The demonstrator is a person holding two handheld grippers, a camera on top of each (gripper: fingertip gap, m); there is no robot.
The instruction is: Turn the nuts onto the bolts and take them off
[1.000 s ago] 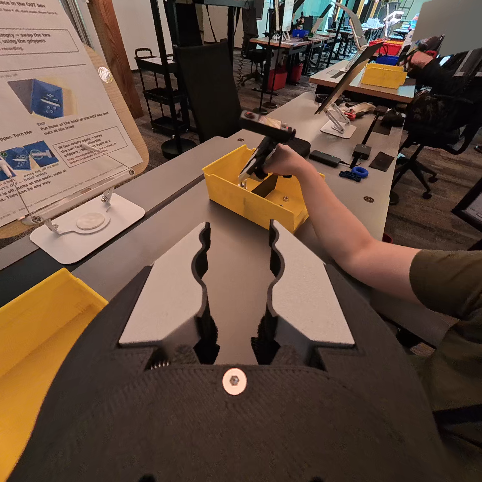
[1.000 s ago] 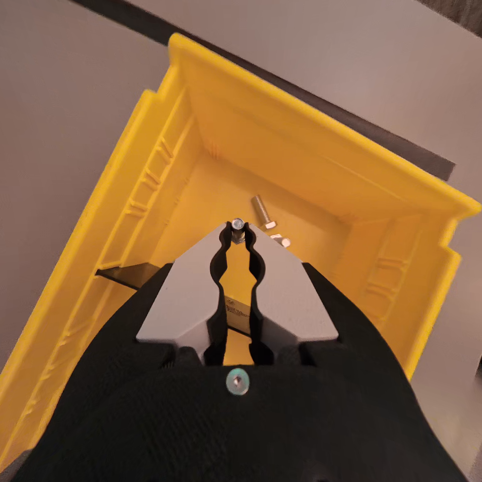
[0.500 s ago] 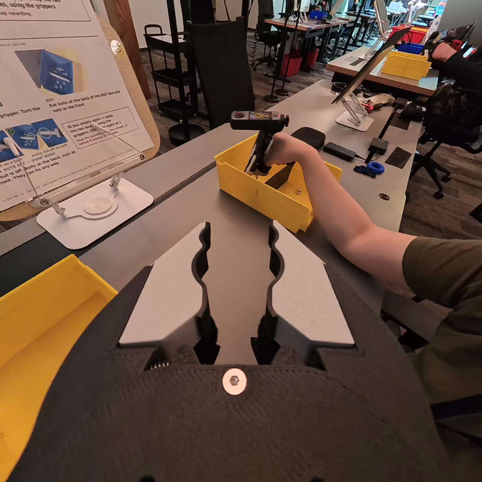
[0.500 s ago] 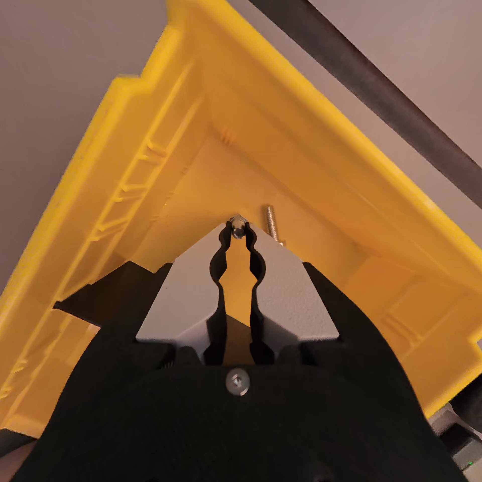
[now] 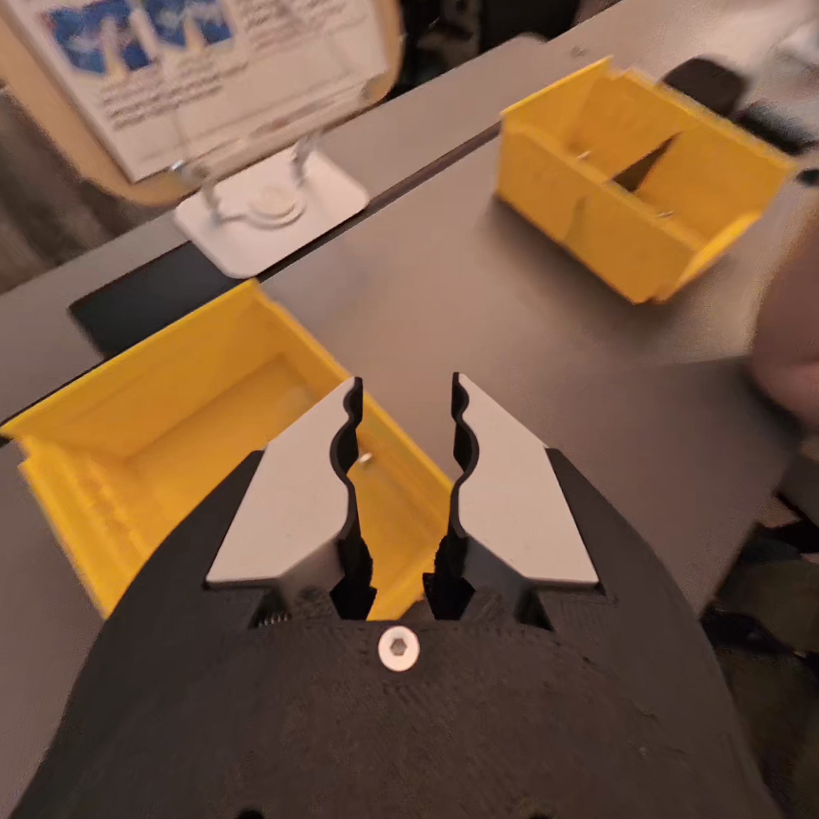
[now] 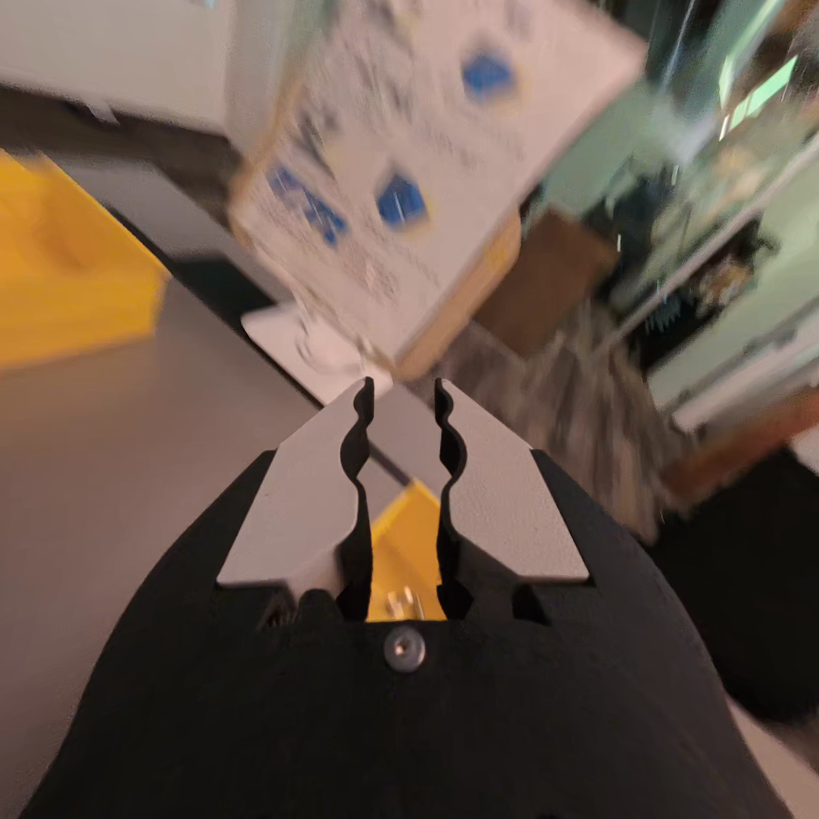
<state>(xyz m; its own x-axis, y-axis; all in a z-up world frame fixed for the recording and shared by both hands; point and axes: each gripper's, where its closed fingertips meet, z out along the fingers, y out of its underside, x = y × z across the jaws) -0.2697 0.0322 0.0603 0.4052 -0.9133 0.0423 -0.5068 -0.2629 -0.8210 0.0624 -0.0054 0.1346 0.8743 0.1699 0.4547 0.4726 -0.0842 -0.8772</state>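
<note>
My left gripper (image 5: 406, 381) is open and empty, hovering over the right wall of the near yellow bin (image 5: 146, 399). A small silvery part (image 5: 363, 458) lies in that bin, between my fingers. The divided yellow bin (image 5: 554, 186) stands at the far right, with small bolts (image 5: 584, 154) in it. My right gripper (image 6: 403, 385) is open and empty, raised above a corner of the divided yellow bin (image 6: 407, 523). A blurred bolt (image 6: 401, 605) lies in it, low between the fingers. The right wrist view is heavily blurred.
An instruction sheet on a white stand (image 5: 274, 208) stands at the back of the grey table (image 5: 443, 310); it also shows in the right wrist view (image 6: 399, 177). The other yellow bin (image 6: 66, 266) is at the left there. A blurred forearm (image 5: 789, 354) is at the right edge.
My right gripper has let go of the bolt, opened and swung up out of the divided bin. My left gripper has tilted down and moved left over the near bin.
</note>
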